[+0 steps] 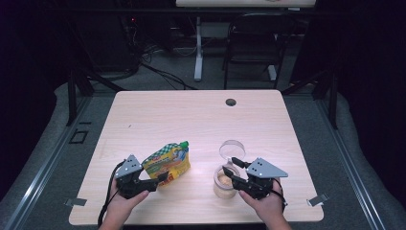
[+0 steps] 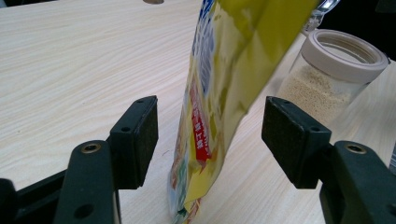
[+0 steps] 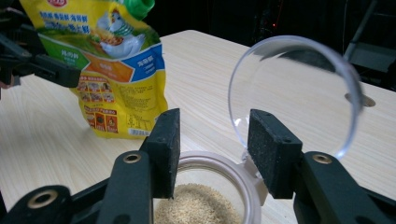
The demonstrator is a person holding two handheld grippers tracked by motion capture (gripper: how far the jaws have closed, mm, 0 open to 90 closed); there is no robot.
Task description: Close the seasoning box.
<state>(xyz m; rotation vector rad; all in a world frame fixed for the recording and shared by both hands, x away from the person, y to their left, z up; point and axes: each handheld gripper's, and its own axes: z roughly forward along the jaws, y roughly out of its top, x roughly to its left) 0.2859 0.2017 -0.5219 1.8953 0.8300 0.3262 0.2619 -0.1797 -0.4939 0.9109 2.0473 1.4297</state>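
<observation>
While the soft, crinkly pouch (image 1: 167,163) is standing near the table's (image 1: 143,115) front edge, you are bracketing its lower side seam with the left gripper (image 1: 162,178) wide open, and your right gripper (image 1: 230,171) is straddling the jar (image 1: 225,182) rim, open and gripping nothing.

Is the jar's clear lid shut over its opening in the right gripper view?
No, the clear lid stands swung up on its hinge, leaving the jar of granules open.

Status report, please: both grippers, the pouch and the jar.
Left gripper open, fingers either side of pouch. Right gripper open over jar, lid flipped up. Nothing in the way.
</observation>
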